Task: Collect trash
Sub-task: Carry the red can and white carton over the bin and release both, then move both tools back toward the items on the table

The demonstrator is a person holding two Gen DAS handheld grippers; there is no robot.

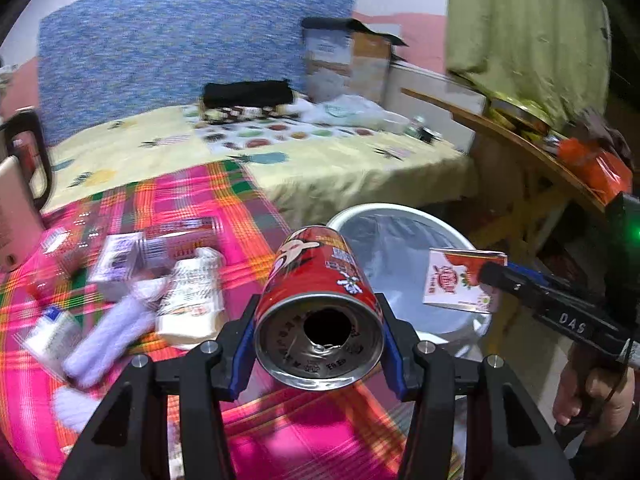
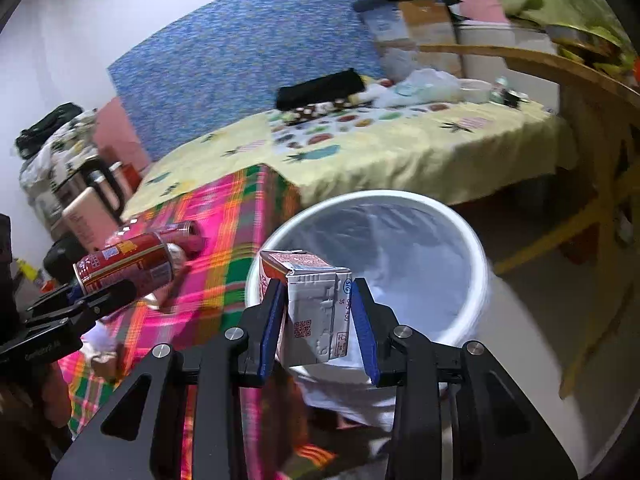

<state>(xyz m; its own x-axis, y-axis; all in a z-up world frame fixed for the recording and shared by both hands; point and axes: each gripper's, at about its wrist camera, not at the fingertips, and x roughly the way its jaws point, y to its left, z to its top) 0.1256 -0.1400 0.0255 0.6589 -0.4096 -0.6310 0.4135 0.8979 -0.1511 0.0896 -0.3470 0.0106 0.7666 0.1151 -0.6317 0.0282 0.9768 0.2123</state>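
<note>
Left wrist view: both tongs loaded by the bin.
Left tongs (image 1: pixel 318 320) clamp a red can (image 1: pixel 316 280); right tongs (image 2: pixel 318 320) clamp a small carton (image 2: pixel 316 312), white bin (image 2: pixel 476 248) just beyond them.

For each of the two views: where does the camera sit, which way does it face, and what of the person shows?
Left wrist: sits behind the left hand-held gripper, faces down across the plaid cloth toward the bin; holds a can; a hand shows at right.
Right wrist: sits behind the right hand-held gripper, faces down into the bin; holds a carton.
Shared: bin, can, carton, bed.
</note>
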